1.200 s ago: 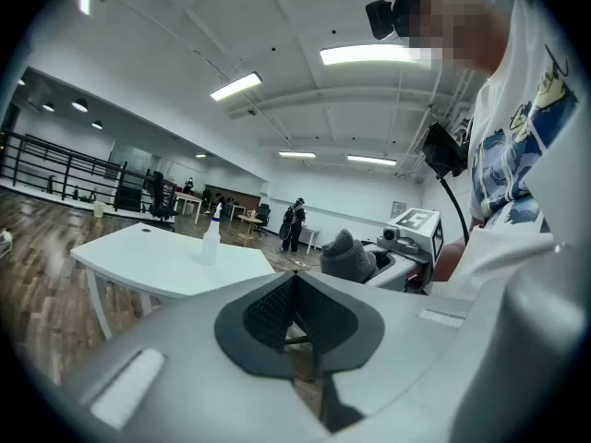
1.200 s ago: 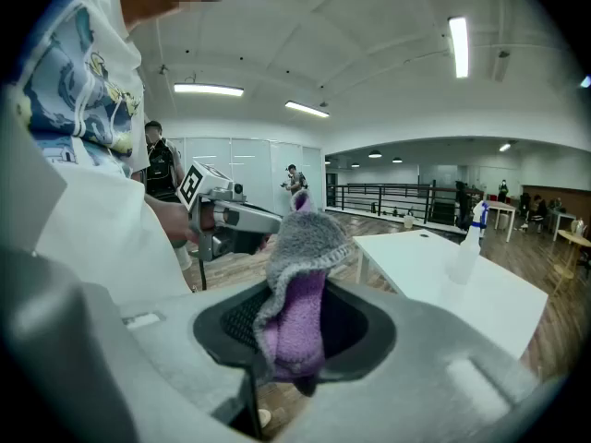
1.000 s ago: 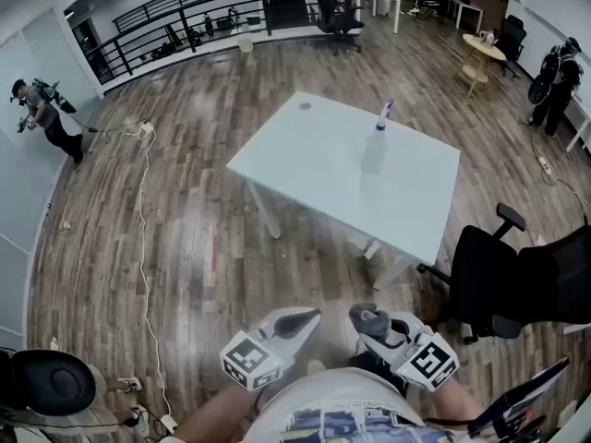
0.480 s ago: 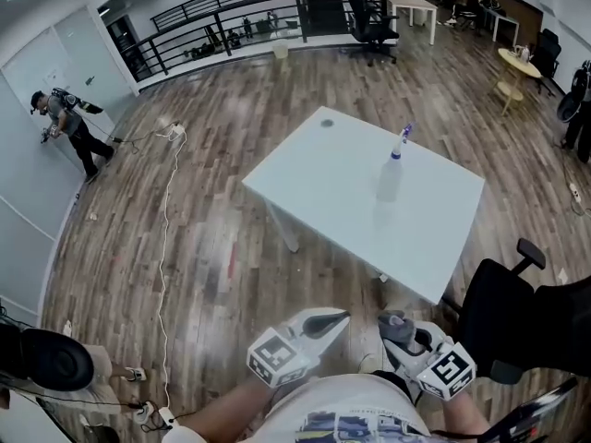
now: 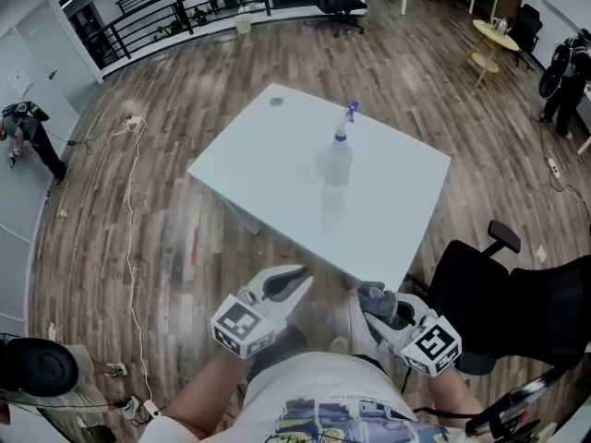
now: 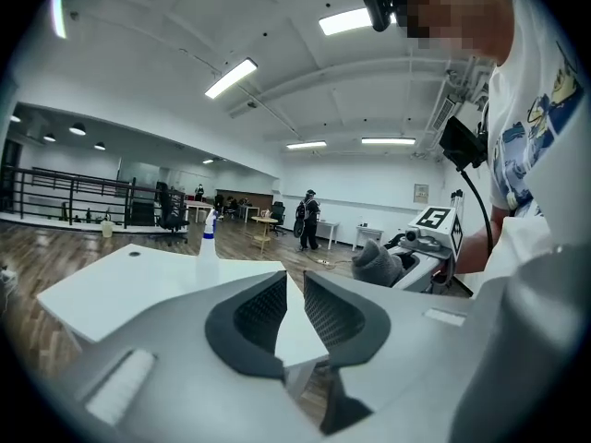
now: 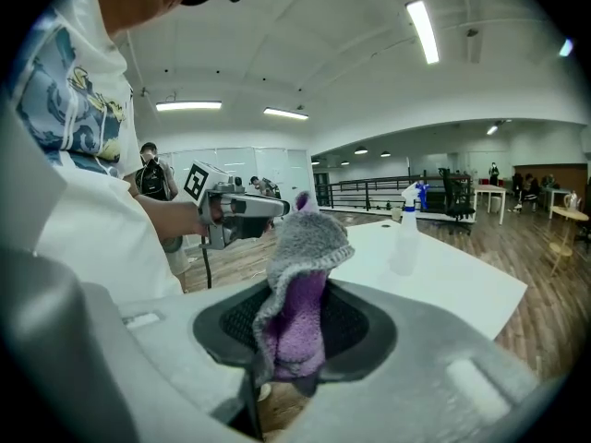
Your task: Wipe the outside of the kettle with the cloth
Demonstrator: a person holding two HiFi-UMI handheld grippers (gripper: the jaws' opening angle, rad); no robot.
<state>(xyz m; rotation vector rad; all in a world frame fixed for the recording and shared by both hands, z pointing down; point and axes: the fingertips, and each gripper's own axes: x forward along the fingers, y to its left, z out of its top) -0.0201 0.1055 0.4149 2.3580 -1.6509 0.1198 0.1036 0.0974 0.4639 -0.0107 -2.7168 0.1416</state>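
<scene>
Cloth [image 7: 297, 275] is clamped in the right gripper [image 7: 295, 326]; left gripper [image 6: 294, 305] jaws just eased apart, empty; desk [image 5: 268, 169] ahead, no kettle seen.

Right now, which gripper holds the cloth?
The right gripper, shut on the grey-purple cloth; on the left gripper the jaws have just been opening, nothing between them.

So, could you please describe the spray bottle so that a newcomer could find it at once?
Find the large white table in the middle of the wooden floor. The spray bottle stands upright on it, toward the far edge. It is the only thing standing there: a clear body with a white and blue trigger head, unlike the flat round grey spot near the table's far corner.
</scene>
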